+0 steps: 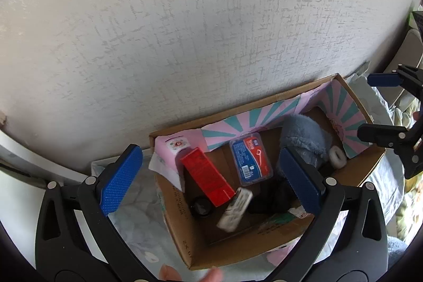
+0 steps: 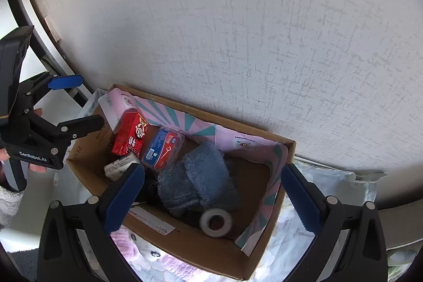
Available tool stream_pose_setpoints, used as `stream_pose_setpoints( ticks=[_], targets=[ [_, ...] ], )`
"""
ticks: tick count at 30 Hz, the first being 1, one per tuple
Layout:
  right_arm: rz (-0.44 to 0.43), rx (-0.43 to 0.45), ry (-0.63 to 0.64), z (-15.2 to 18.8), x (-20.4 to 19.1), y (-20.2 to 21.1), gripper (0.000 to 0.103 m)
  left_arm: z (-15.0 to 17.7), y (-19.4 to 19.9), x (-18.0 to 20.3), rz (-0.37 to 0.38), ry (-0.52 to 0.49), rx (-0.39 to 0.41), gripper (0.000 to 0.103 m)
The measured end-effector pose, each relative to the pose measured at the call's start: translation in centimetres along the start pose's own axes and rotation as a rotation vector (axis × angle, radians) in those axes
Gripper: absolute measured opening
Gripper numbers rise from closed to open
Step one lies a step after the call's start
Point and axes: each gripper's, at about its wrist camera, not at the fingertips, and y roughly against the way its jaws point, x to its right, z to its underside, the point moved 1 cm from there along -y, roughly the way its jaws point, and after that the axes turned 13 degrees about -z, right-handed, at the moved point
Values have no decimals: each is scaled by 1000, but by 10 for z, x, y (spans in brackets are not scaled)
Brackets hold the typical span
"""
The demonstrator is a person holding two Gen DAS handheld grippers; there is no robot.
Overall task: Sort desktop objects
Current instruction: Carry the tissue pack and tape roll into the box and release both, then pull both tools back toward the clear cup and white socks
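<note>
Both claws wide open and empty over the cardboard box (image 1: 185,237) against the wall

Left to right inside: red carton (image 1: 207,177) lying diagonally toward the box's left wall, white pack (image 1: 235,210) at its foot, blue floss-pick case (image 1: 251,159), fluffy blue cloth (image 2: 195,181), tape roll (image 2: 215,221) by the right wall. Left claw (image 1: 211,181) hangs over the carton side, right claw (image 2: 214,200) over the cloth and tape. Looks like everything's already dropped in; free room is straight up.

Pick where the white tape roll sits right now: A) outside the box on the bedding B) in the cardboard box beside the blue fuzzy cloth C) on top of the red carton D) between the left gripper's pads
B: the white tape roll lies on the cardboard box floor, against the blue fuzzy cloth.
</note>
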Motion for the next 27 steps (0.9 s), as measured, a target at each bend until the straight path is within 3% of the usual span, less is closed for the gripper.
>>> stream_pose_setpoints(
  ticks=[5, 10, 16, 22, 27],
  targets=[
    [5, -35, -15, 2, -4, 5, 103, 2, 12, -9, 23, 19, 1, 103],
    [23, 14, -28, 8, -7, 23, 103, 8, 27, -15, 14, -2, -9, 103],
    [35, 51, -42, 14, -14, 42, 103, 14, 57, -17, -5, 11, 59, 103],
    [74, 72, -38, 27, -23, 56, 103, 22, 90, -17, -75, -19, 159, 103],
    [88, 109, -60, 42, -28, 75, 103, 37, 113, -14, -42, -38, 187, 103]
  ],
)
